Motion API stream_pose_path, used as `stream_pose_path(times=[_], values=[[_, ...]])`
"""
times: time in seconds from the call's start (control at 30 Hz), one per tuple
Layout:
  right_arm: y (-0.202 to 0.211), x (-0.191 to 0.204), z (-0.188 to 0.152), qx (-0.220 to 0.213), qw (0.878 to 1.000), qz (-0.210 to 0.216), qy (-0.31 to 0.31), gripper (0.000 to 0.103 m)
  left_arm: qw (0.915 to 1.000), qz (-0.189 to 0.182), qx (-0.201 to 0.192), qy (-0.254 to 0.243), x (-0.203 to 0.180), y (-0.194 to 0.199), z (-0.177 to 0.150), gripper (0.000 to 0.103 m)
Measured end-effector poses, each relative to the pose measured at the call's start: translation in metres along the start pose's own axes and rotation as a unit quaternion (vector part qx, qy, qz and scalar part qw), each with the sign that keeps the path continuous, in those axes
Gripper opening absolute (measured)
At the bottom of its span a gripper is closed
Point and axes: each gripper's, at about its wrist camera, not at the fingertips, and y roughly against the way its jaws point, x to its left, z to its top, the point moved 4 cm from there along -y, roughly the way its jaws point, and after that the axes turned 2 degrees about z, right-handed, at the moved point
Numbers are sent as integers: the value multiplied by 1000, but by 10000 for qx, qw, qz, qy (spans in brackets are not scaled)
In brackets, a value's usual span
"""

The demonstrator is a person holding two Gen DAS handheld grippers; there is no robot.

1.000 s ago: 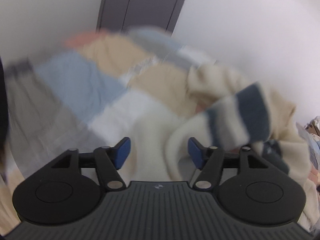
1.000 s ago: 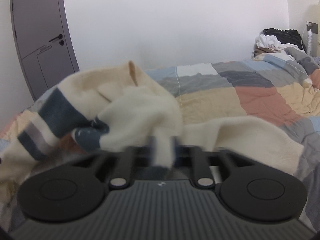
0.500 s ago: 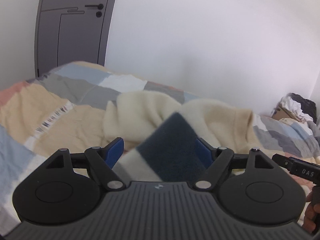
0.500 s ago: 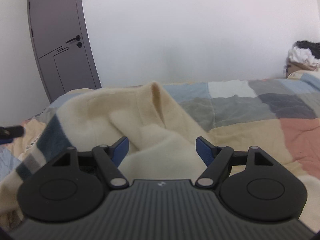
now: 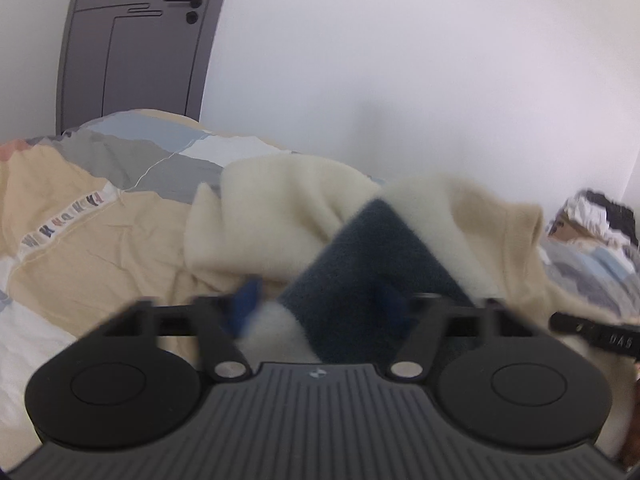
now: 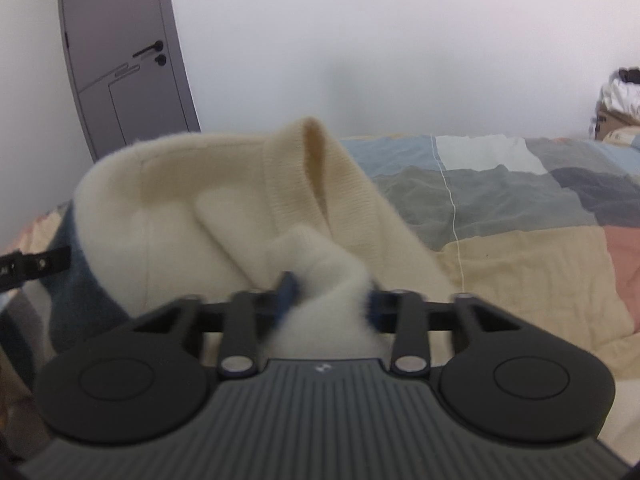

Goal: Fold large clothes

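A cream knitted sweater (image 5: 288,208) with a navy band (image 5: 372,264) lies bunched on the bed. My left gripper (image 5: 319,300) is low over it. Its jaws are closing with the navy-and-white part between the blurred blue pads (image 5: 248,300), which seem to touch it. In the right wrist view the sweater (image 6: 168,200) shows its ribbed collar (image 6: 312,160) standing up. My right gripper (image 6: 331,298) is closing too, with a fold of cream knit pinched between its pads (image 6: 288,292). A black part of the other gripper shows at the edge of each view.
A patchwork bedspread (image 6: 520,240) in beige, grey, blue and pink covers the bed (image 5: 100,240). A grey door (image 5: 132,40) stands behind its far left corner. A pile of clothes on a cardboard box (image 5: 592,216) sits at the far right by the white wall.
Both pairs of jaws stood wide half a second ago and have now narrowed onto the sweater. Both views have come a little closer to the knit.
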Motion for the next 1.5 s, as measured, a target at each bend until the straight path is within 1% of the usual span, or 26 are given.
stream_pose_path(times=[0.03, 0.07, 0.1, 0.17, 0.27, 0.37, 0.47, 0.53, 0.63, 0.7, 0.77, 0.83, 0.93, 1.03, 1.13, 1.2, 1.27, 1.3, 1.37, 1.4, 1.43, 1.47, 1.5], values=[[4, 2, 0, -28, 10000, -29, 63, 21, 10000, 27, -3, -69, -2, 1, 0, 26], [9, 4, 1, -73, 9999, -52, 137, 18, 9999, -2, -26, -100, -3, 4, 1, 11], [15, 5, 1, -139, 9997, -72, 213, 17, 9999, -23, -68, -99, -4, 8, 2, 9], [33, 9, 3, -286, 9988, -142, 378, 13, 9998, -33, -205, -9, -3, 24, 4, 8], [60, 14, 1, -408, 9978, -174, 486, 12, 9991, -158, -375, 83, 2, 53, 7, 7], [86, 22, -5, -496, 9960, -364, 647, 10, 9985, -218, -399, 315, 7, 85, 6, 7], [112, 31, -9, -587, 9948, -414, 728, 9, 9978, -147, -414, 498, 13, 118, 0, 6], [129, 41, -12, -702, 9914, -501, 981, 9, 9978, -109, -392, 531, 13, 140, -2, 6], [160, 58, -20, -930, 9829, -632, 1455, 9, 9972, -25, -546, 516, 12, 178, -5, 6], [180, 67, -28, -1024, 9803, -603, 1578, 9, 9959, -21, -571, 705, 17, 202, -10, 6], [198, 71, -38, -1034, 9802, -587, 1582, 8, 9948, 48, -537, 864, 23, 222, -17, 6], [213, 70, -47, -968, 9839, -536, 1403, 8, 9935, 168, -413, 1047, 29, 240, -27, 6], [224, 65, -63, -647, 9921, -441, 981, 9, 9922, 347, 36, 1200, 38, 253, -49, 6], [219, 62, -81, -83, 9984, -284, 488, 9, 9888, 654, 553, 1222, 44, 243, -73, 6], [205, 61, -101, 477, 9984, -230, 177, 9, 9804, 886, 1106, 1370, 55, 221, -91, 6], [193, 62, -113, 816, 9964, -234, 77, 9, 9720, 926, 1479, 1574, 63, 206, -103, 6], [186, 61, -125, 1063, 9941, -195, -37, 9, 9654, 892, 1717, 1746, 69, 197, -112, 6], [185, 62, -128, 1105, 9937, -167, -117, 10, 9644, 864, 1759, 1773, 68, 199, -114, 7], [186, 59, -128, 1104, 9934, -114, -275, 10, 9653, 807, 1736, 1774, 68, 203, -113, 7], [190, 59, -133, 1070, 9937, -76, -320, 11, 9666, 776, 1692, 1759, 66, 207, -111, 8], [192, 60, -134, 1056, 9938, -56, -341, 11, 9677, 766, 1666, 1728, 64, 211, -108, 11], [195, 58, -135, 1051, 9938, -45, -356, 14, 9691, 782, 1637, 1671, 62, 216, -106, 26], [195, 58, -136, 1078, 9936, -59, -337, 14, 9712, 782, 1585, 1599, 59, 221, -104, 53]])
